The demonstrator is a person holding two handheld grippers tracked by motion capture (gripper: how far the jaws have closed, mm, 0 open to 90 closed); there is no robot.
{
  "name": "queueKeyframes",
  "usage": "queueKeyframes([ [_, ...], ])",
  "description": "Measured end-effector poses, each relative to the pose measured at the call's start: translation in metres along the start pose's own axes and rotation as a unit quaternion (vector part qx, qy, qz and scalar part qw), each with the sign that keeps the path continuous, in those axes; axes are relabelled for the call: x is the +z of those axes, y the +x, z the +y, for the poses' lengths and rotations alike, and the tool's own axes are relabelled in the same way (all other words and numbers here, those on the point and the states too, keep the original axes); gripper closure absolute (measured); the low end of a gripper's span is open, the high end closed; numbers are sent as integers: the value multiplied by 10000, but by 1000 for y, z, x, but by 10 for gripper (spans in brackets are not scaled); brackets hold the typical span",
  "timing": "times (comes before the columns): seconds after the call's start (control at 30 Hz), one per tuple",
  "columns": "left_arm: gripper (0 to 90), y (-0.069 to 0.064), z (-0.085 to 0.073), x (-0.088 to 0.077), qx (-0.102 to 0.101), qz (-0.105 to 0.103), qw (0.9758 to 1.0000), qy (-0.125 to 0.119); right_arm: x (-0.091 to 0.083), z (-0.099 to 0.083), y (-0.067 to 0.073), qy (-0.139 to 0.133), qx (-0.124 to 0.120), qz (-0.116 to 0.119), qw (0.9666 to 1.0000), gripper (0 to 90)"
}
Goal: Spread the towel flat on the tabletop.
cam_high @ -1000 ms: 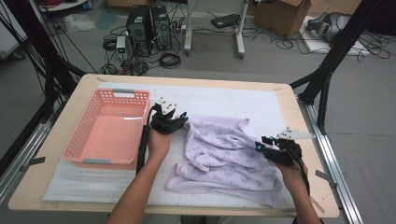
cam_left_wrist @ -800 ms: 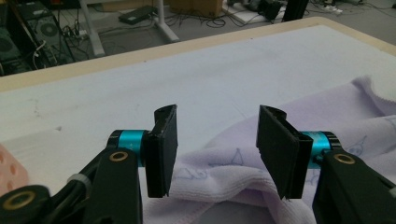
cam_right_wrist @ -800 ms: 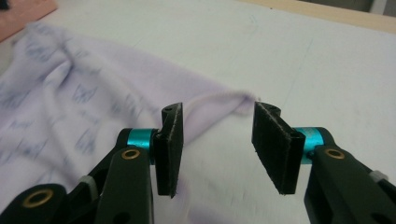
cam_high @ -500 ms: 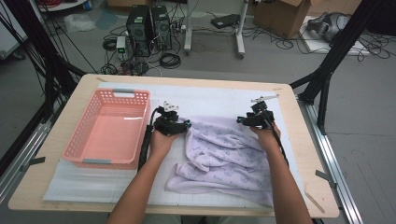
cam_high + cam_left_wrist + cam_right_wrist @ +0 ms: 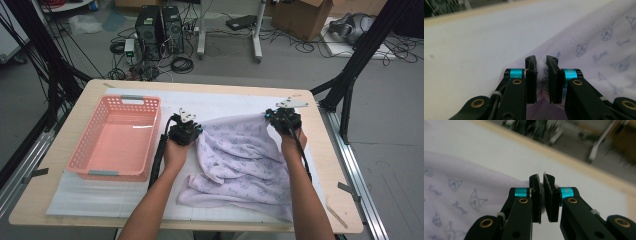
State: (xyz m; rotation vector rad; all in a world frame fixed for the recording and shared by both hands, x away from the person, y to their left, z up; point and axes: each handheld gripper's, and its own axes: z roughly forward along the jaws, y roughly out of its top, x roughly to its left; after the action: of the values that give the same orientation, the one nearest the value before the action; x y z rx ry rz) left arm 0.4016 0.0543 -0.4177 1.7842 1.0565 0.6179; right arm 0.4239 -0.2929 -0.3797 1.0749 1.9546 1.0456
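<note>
A pale lilac cloth (image 5: 240, 155) printed with small cat faces lies on the white mat (image 5: 100, 195). Its far edge is pulled out between my two grippers. My left gripper (image 5: 182, 131) is at the cloth's far left corner. In the left gripper view its jaws (image 5: 541, 61) have just been closing and now pinch a fold of the cloth (image 5: 599, 45). My right gripper (image 5: 281, 120) holds the far right corner. In the right gripper view it (image 5: 541, 178) is shut on the cloth's (image 5: 461, 187) edge.
A pink plastic basket (image 5: 102, 173) stands on the left of the table, close beside my left forearm. The table's wooden edge (image 5: 335, 165) runs just right of my right arm. Black frame posts flank the table. Computer towers (image 5: 160, 27) and cables lie on the floor beyond.
My right gripper has moved from the cloth's near right side up to its far right corner and closed on it. The left gripper stayed in place and closed. The cloth's far edge is now spread wider.
</note>
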Motion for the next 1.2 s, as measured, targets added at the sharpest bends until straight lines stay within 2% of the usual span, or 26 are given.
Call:
queueKeyframes([
  [0.03, 789, -2, 3, -4, 48, -26, 9999, -130, -7, 2, -1, -184, 59, 7, 9998, 850],
  [0.07, 785, -4, 3, -6, 81, -134, 9998, -102, -12, 3, -2, -263, 71, 127, 9995, 850],
  [0.1, 783, -6, 3, -8, 146, -260, 9995, 53, -17, 2, -1, -255, -1, 222, 9994, 850],
  [0.13, 781, -8, 0, -11, 147, -383, 9990, 202, -21, 0, 1, -176, -63, 369, 9991, 850],
  [0.17, 781, -9, -3, -13, 98, -509, 9984, 242, -24, -3, 2, -87, -195, 499, 9985, 850],
  [0.2, 782, -10, -7, -17, 54, -607, 9977, 312, -27, -8, 4, 29, -220, 605, 9979, 851],
  [0.3, 782, -15, -16, -28, 7, -925, 9946, 464, -39, -26, 5, 294, -39, 1001, 9945, 851],
  [0.33, 782, -17, -19, -32, 17, -1023, 9932, 560, -41, -31, 5, 499, -1, 1113, 9925, 851],
  [0.4, 782, -21, -26, -39, 132, -1243, 9888, 817, -49, -42, 8, 681, -143, 1310, 9889, 851],
  [0.43, 782, -23, -31, -42, 198, -1309, 9872, 886, -52, -48, 9, 845, -165, 1404, 9863, 851],
  [0.47, 781, -24, -35, -45, 165, -1390, 9857, 934, -54, -53, 9, 1018, -213, 1515, 9830, 850],
  [0.5, 780, -25, -38, -47, 184, -1430, 9846, 992, -56, -57, 10, 1161, -242, 1595, 9800, 850],
  [0.57, 776, -26, -43, -51, 94, -1528, 9833, 980, -59, -66, 11, 1373, -245, 1764, 9744, 849],
  [0.63, 762, -26, -44, -54, 120, -1610, 9818, 1002, -61, -71, 12, 1554, -291, 1959, 9678, 845],
  [0.67, 736, -26, -43, -54, 75, -1647, 9816, 967, -62, -72, 12, 1618, -329, 1983, 9661, 835],
  [0.73, 629, -25, -39, -55, 39, -1622, 9834, 817, -63, -71, 10, 1619, -351, 2082, 9640, 782],
  [0.77, 570, -24, -35, -55, 27, -1572, 9849, 730, -65, -69, 9, 1632, -266, 2123, 9631, 746],
  [0.83, 490, -19, -25, -55, -32, -1418, 9886, 499, -68, -63, 5, 1510, -165, 2134, 9651, 734],
  [0.93, 477, -9, -12, -50, -34, -1120, 9934, 256, -71, -54, 2, 1336, -128, 2097, 9685, 737],
  [1.03, 483, 3, -4, -36, -139, -887, 9951, 425, -68, -50, 3, 1394, -183, 2087, 9678, 751],
  [1.13, 530, 11, -7, -20, -238, -775, 9944, 671, -66, -49, 4, 1363, -227, 2069, 9686, 744],
  [1.2, 534, 15, -11, -12, -333, -775, 9930, 830, -68, -47, 1, 1159, -92, 1968, 9735, 719],
])
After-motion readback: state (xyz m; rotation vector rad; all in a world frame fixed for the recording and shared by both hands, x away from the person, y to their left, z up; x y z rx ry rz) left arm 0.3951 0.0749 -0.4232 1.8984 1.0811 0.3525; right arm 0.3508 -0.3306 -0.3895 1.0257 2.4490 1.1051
